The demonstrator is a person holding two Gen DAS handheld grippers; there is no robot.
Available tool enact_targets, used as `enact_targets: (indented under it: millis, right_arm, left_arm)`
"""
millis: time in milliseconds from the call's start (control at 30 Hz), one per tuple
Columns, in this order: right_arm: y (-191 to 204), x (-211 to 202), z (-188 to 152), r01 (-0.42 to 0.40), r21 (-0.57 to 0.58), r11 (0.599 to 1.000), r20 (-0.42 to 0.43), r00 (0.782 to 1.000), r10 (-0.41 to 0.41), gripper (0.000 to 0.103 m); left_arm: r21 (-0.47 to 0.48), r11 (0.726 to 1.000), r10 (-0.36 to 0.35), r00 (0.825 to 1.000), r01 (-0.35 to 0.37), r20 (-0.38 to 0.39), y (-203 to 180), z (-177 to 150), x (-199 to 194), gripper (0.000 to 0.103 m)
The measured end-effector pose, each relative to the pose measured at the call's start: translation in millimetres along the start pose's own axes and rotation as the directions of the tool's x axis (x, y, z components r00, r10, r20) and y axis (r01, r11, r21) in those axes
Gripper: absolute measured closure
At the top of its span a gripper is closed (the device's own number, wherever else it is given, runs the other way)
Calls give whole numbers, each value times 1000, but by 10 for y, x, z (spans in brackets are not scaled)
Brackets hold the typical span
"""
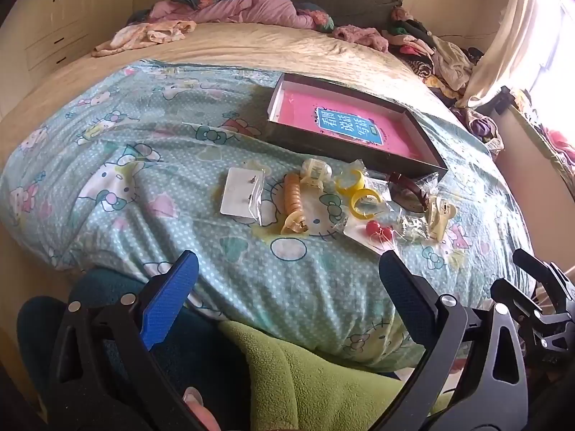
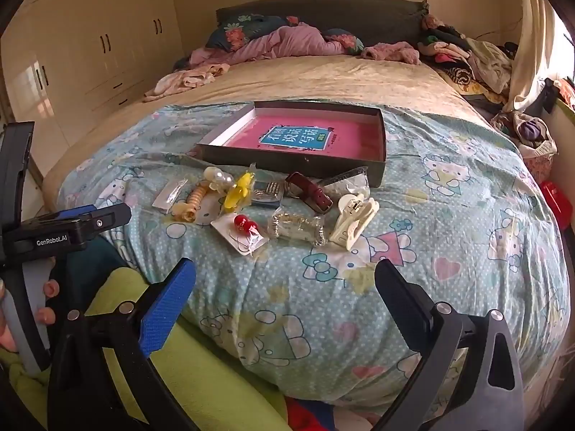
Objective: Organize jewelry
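Note:
A shallow dark box [image 1: 359,151] [image 2: 291,163] with a pink book in its bottom lies on the Hello Kitty quilt. In front of it lie jewelry pieces: an earring card [image 1: 240,191], an orange spiral clip [image 1: 293,199] [image 2: 192,203], yellow rings [image 1: 359,190] [image 2: 239,188], a maroon strap [image 1: 408,190] [image 2: 311,190], red bead earrings [image 1: 375,230] [image 2: 244,223], a bagged gold chain [image 2: 298,228] and a cream claw clip [image 1: 440,215] [image 2: 354,221]. My left gripper [image 1: 287,273] and right gripper [image 2: 285,280] are open and empty, held short of the pieces.
Crumpled pink bedding [image 2: 287,45] and piled clothes [image 2: 467,57] lie at the head and right of the bed. Wardrobes [image 2: 90,54] stand at left. A green fleece [image 1: 323,377] covers the person's lap at the near bed edge.

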State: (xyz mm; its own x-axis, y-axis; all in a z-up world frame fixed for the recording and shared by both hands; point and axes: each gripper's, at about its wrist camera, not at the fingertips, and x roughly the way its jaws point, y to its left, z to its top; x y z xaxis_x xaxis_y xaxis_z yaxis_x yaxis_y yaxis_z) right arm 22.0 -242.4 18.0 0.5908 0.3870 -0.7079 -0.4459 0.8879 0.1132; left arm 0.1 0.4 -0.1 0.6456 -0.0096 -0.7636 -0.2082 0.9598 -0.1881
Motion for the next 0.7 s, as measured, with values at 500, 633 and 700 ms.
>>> enact_targets:
  millis: [500,633,700]
  right_arm:
    - [-3,-37,16,-21,-7,1000,16,1000,21,4]
    - [-10,-44,18,-24,-4,1000,15,1000,24,4]
    - [-10,-39,21,-24,-5,1000,14,1000,24,4]
  left_arm:
    - [30,999,11,1000,-11,21,-42,18,-6,9]
    - [35,999,12,1000,-13,21,-91,8,-27,9]
    - [39,999,16,1000,-17,23,-97,0,-18,9]
